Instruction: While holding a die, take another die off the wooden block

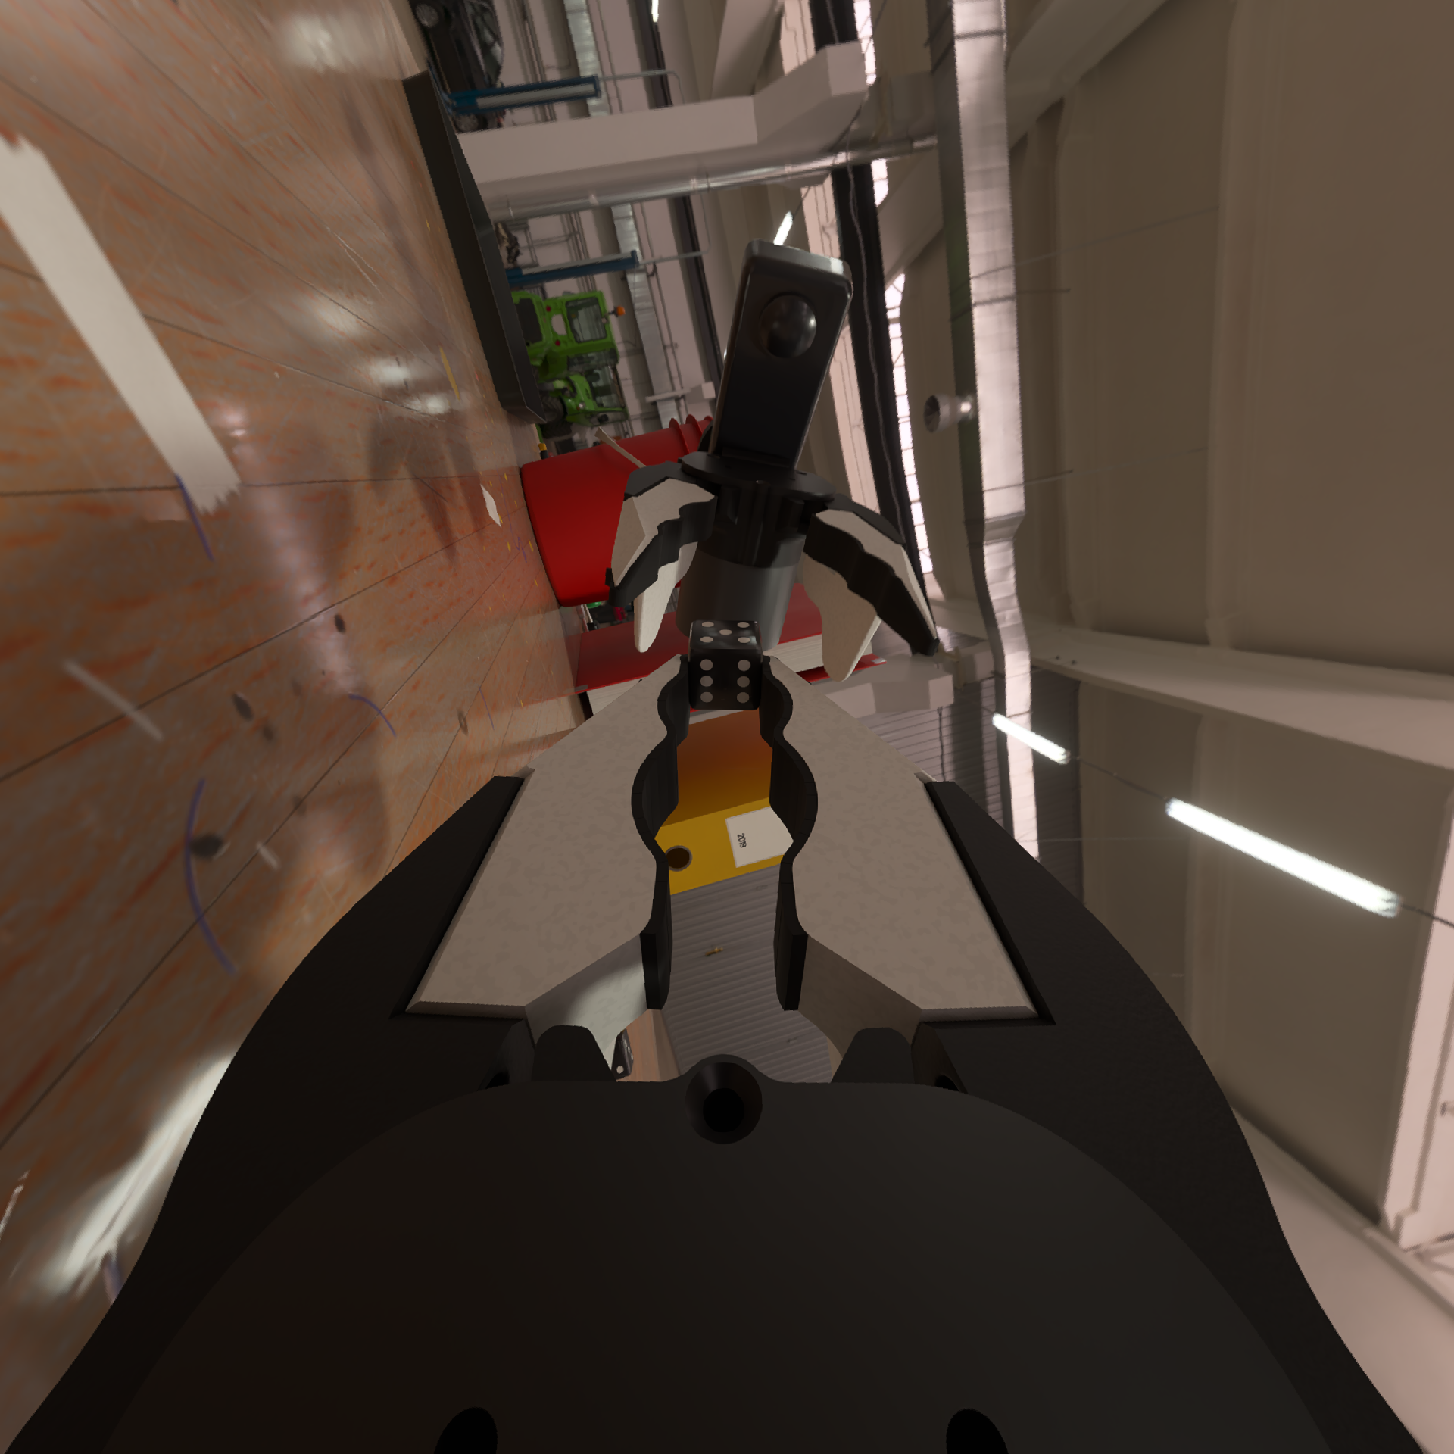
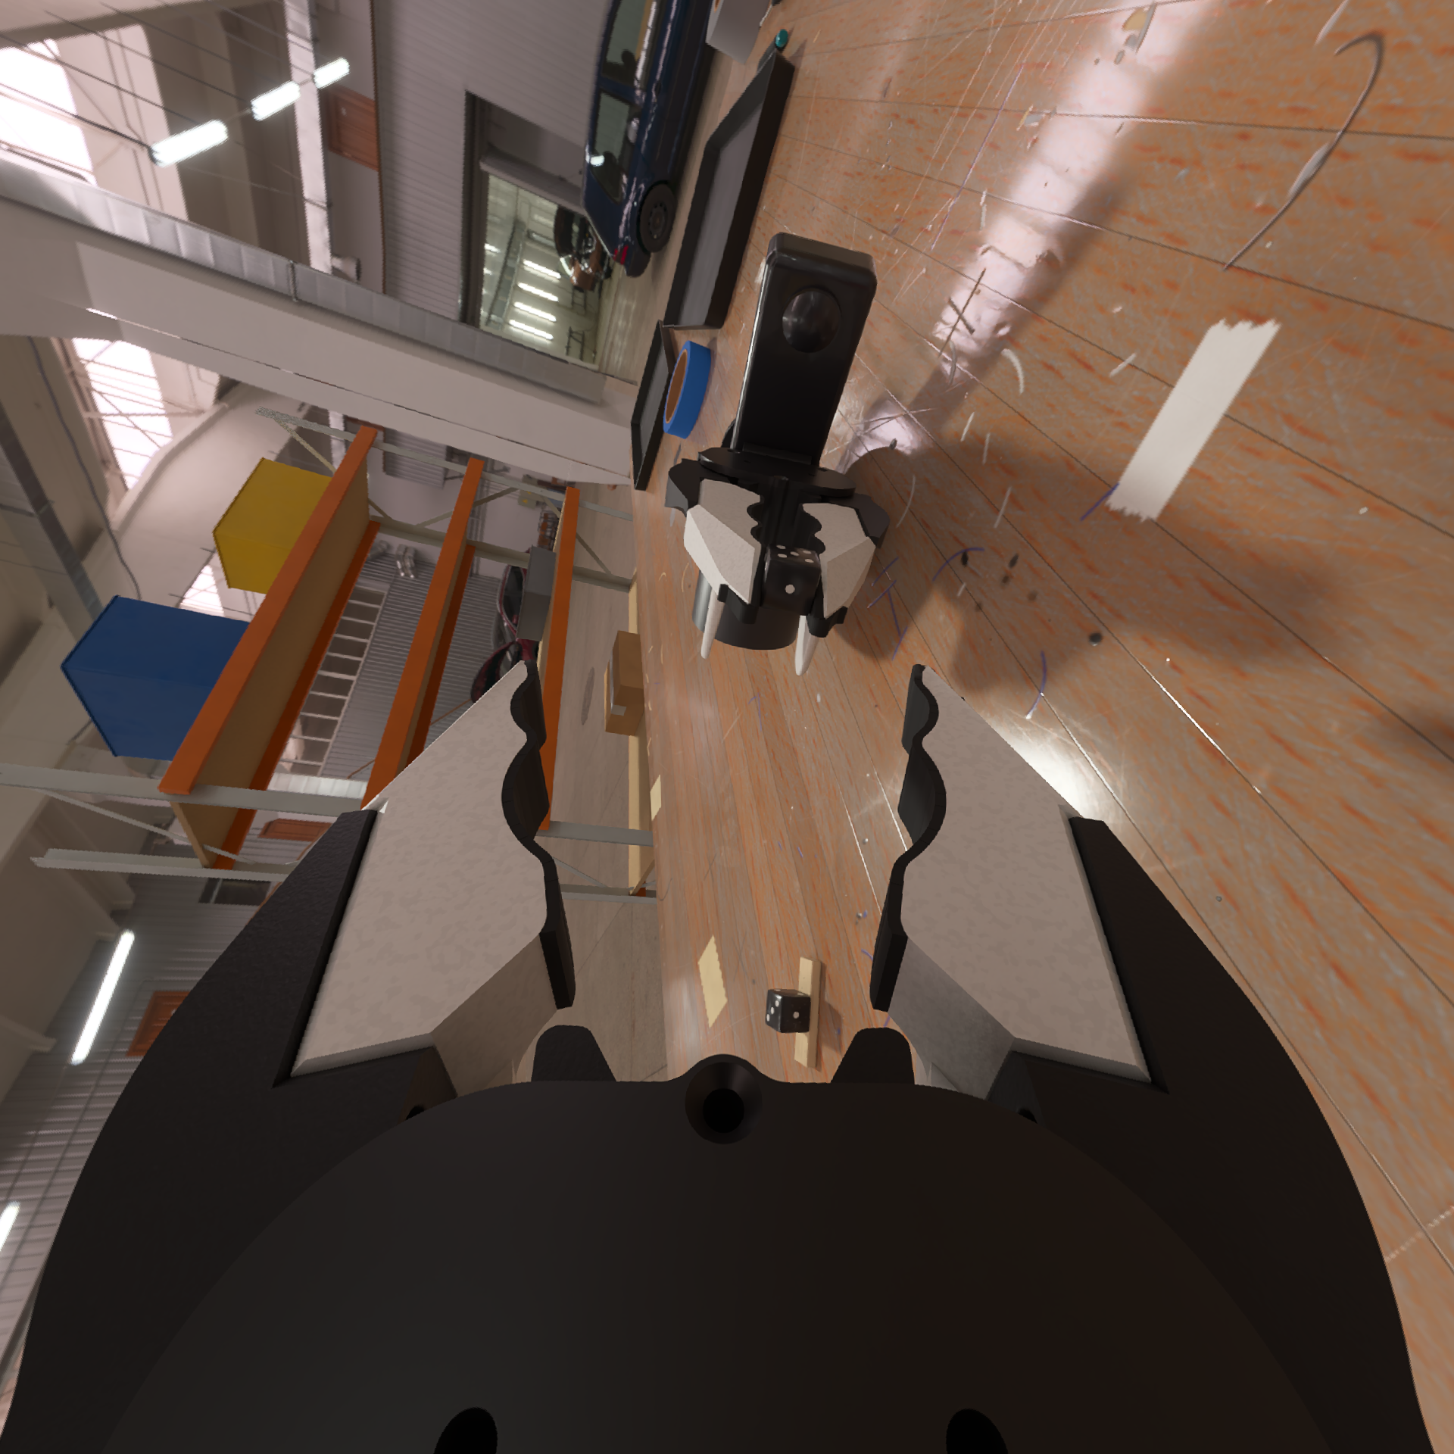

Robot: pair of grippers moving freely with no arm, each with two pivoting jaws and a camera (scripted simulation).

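Note:
My left gripper (image 1: 724, 669) is shut on a black die (image 1: 724, 680) with white pips, pinched at its fingertips. The same gripper (image 2: 787, 586) and its die (image 2: 791, 578) show farther off in the right wrist view, held above the floor. My right gripper (image 2: 724, 684) is open wide and empty. It faces the left gripper and shows just beyond the held die in the left wrist view (image 1: 743, 649). A second black die (image 2: 787, 1009) rests against a thin pale wooden block (image 2: 809, 1011) on the floor, low between my right fingers and well apart from them.
Both views are rolled sideways, with the scratched orange wooden floor (image 2: 1101, 708) to one side. A white tape strip (image 2: 1196, 417), a pale tile (image 2: 712, 979), a blue tape roll (image 2: 686, 389) and an orange-beamed rack (image 2: 464, 629) with blue and yellow boxes lie farther off. Red objects (image 1: 574, 527) stand behind.

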